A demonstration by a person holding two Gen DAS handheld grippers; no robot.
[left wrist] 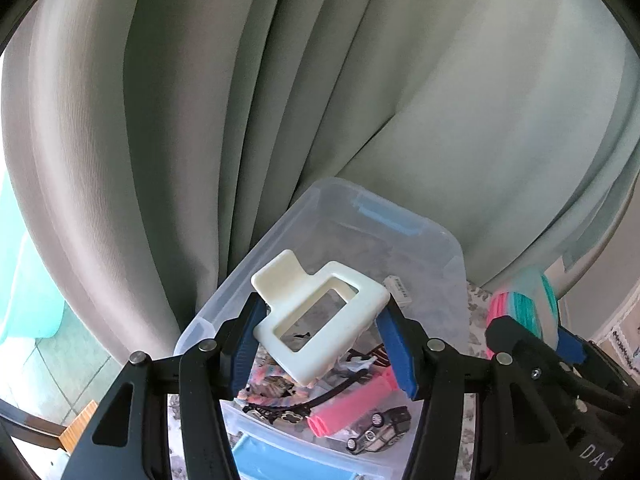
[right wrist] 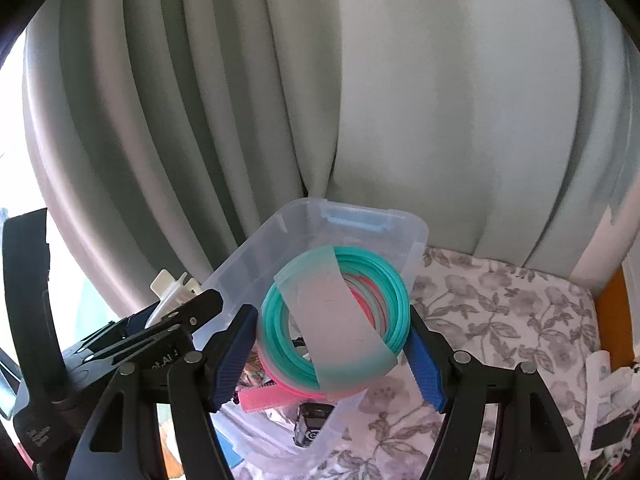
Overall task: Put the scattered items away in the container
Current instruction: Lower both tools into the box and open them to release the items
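Observation:
A clear plastic bin (left wrist: 448, 264) with a blue latch stands on a floral cloth, against a curtain. My left gripper (left wrist: 326, 344) is shut on a cream rectangular hair claw clip (left wrist: 320, 320) and holds it above the bin's near half. Inside the bin lie a pink comb (left wrist: 352, 408), a toy car (left wrist: 380, 432), a braided band and dark hair accessories. My right gripper (right wrist: 332, 352) is shut on a bundle of teal and pink rings (right wrist: 340, 320) wrapped in a translucent band, over the bin (right wrist: 280, 248). The left gripper with the clip (right wrist: 172, 292) shows at the left of the right wrist view.
A grey-green curtain (left wrist: 320, 100) hangs right behind the bin. The floral cloth (right wrist: 500, 320) spreads to the right, with small white and black items (right wrist: 612, 408) at its far right edge. A wooden edge (right wrist: 616, 312) borders the cloth. Tiled floor (left wrist: 60, 360) shows lower left.

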